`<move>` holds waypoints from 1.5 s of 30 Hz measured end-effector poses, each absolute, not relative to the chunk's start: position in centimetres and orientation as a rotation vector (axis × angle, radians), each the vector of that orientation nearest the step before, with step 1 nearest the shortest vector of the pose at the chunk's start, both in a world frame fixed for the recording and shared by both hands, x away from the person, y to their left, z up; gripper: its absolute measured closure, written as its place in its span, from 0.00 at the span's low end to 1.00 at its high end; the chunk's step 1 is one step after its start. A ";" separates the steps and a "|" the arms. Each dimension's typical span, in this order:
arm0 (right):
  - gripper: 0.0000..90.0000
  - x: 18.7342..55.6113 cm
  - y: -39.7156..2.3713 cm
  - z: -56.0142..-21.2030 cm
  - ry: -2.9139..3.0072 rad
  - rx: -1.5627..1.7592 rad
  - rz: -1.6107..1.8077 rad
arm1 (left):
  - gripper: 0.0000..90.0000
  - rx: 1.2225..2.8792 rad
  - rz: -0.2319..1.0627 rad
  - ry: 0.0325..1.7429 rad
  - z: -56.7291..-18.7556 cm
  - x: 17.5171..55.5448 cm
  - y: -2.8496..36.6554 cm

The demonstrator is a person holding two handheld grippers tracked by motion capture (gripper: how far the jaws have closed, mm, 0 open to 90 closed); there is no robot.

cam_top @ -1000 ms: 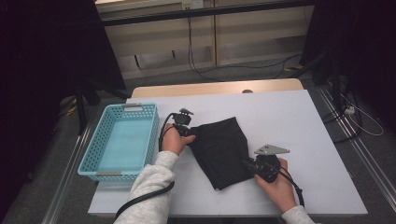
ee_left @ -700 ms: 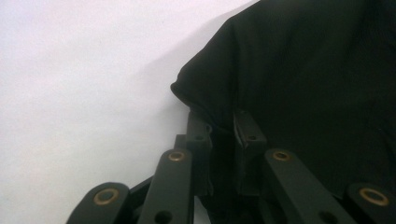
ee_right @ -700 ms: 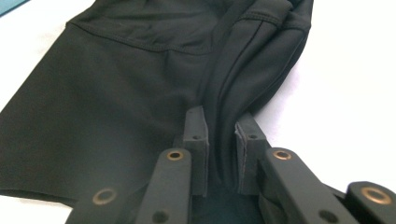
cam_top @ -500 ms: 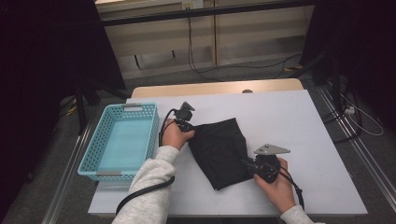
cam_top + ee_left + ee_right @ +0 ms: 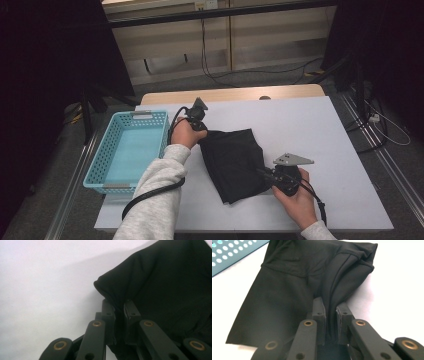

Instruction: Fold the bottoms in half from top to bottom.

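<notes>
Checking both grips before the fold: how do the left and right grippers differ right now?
The left gripper pinches the black cloth's far corner beside the blue basket; the right gripper pinches its near right edge. The left one's grey plate tilts up; the right one's lies flat. Both are shut on the cloth.

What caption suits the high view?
Both grippers, left and right, pinch a black cloth beside a blue basket.
</notes>
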State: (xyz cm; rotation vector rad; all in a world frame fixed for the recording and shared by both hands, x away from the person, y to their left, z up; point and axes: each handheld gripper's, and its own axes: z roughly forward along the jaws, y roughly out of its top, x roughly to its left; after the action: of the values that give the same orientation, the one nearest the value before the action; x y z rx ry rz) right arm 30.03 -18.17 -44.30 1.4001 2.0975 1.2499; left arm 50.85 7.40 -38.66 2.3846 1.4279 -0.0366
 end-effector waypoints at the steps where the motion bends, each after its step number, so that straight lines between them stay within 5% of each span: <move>1: 0.90 30.0 -18.1 -44.3 2.098 1.400 1.256 | 0.91 2.381 -0.033 1.427 -38.5 50.9 7.4; 45: 0.90 29.9 -14.6 -41.8 2.081 1.172 1.342 | 0.91 2.366 -0.002 1.498 -32.6 51.4 10.7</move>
State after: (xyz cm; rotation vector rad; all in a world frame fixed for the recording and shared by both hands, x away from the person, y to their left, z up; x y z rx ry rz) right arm 29.88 -14.60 -41.85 1.1724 2.0811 1.3424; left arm 51.39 10.74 -32.55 2.3659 1.4984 -0.0023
